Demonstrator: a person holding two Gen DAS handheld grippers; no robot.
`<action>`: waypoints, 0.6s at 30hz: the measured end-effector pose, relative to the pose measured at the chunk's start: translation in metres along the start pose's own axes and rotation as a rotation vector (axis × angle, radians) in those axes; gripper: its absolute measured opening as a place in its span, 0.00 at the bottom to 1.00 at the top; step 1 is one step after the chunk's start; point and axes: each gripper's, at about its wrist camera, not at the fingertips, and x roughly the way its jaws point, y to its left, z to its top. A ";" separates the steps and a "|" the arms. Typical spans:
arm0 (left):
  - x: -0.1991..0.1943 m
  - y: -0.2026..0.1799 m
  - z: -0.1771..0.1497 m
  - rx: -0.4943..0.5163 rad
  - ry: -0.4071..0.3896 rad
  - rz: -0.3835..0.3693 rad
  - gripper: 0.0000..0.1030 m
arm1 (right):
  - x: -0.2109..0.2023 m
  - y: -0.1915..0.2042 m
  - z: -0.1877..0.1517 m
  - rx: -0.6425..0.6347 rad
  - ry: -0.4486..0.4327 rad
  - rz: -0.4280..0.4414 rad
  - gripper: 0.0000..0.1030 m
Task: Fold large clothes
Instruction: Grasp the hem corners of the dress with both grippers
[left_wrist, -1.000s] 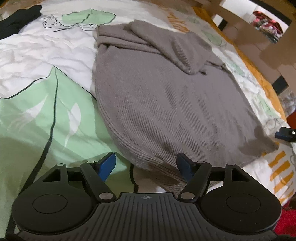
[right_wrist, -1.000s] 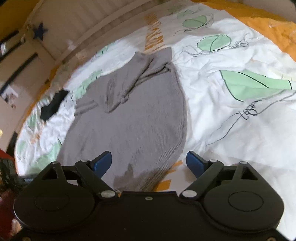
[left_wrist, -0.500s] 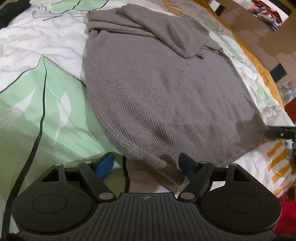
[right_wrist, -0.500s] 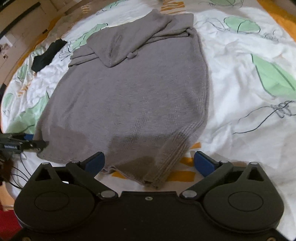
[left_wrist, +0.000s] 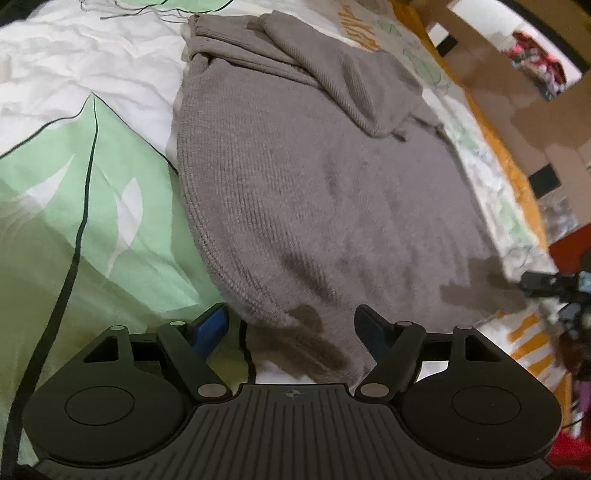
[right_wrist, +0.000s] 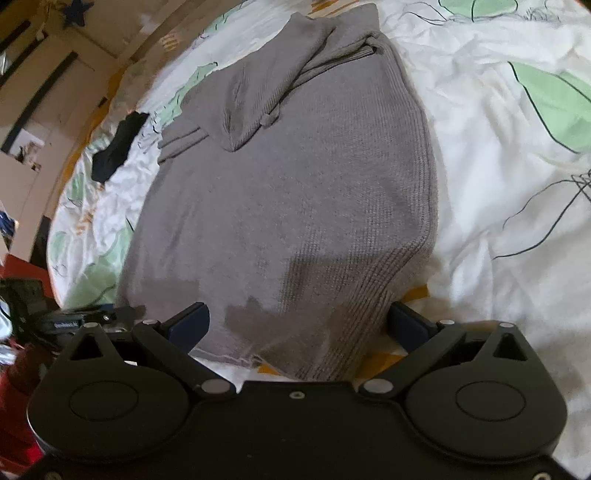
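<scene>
Both tongs have closed in on the sweater's near hem since a second ago: in both views the gray knit now fills far more of the picture. Left tongs (left_wrist: 291, 326) stand apart, no real change in gap, with the left hem corner lying between the pads but not pinched. Right tongs (right_wrist: 297, 325) have just been opening and now stand fully apart, straddling the right hem corner, nothing clamped. Sweater (left_wrist: 325, 192) lies flat on the bed (left_wrist: 92, 206), hem toward me, collar end far, both sleeves (left_wrist: 332, 70) already folded across the chest. A dark garment (right_wrist: 118, 146) sits on the sheet beyond it, well apart, not in play. My read: the step is grabbing the two hem corners for the bottom-to-top fold. To do it well, I push each lower pad under the knit so I catch both layers, front and back, not just the top one. I bite on the ribbed band, since the knit is thick and loose there and a shallow pinch will slip. I keep the sheet out of the bite; it is wrinkled right at the hem and easy to snag. I close both sides together and lift evenly, otherwise the hem skews and the fold lands crooked. I carry it low and lay it just short of the collar so the sleeves do not get dragged out. Risk: the knit stretches, so a pull sideways will distort the edge.
</scene>
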 end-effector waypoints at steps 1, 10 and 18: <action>0.000 0.004 0.003 -0.032 -0.001 -0.016 0.72 | 0.000 -0.002 0.001 0.015 -0.002 0.012 0.99; 0.006 0.014 0.010 -0.067 0.065 0.008 0.26 | 0.003 -0.006 0.005 0.041 0.004 0.038 0.99; -0.004 0.020 0.001 -0.002 0.081 0.037 0.16 | 0.001 -0.013 0.007 0.071 0.011 0.072 0.97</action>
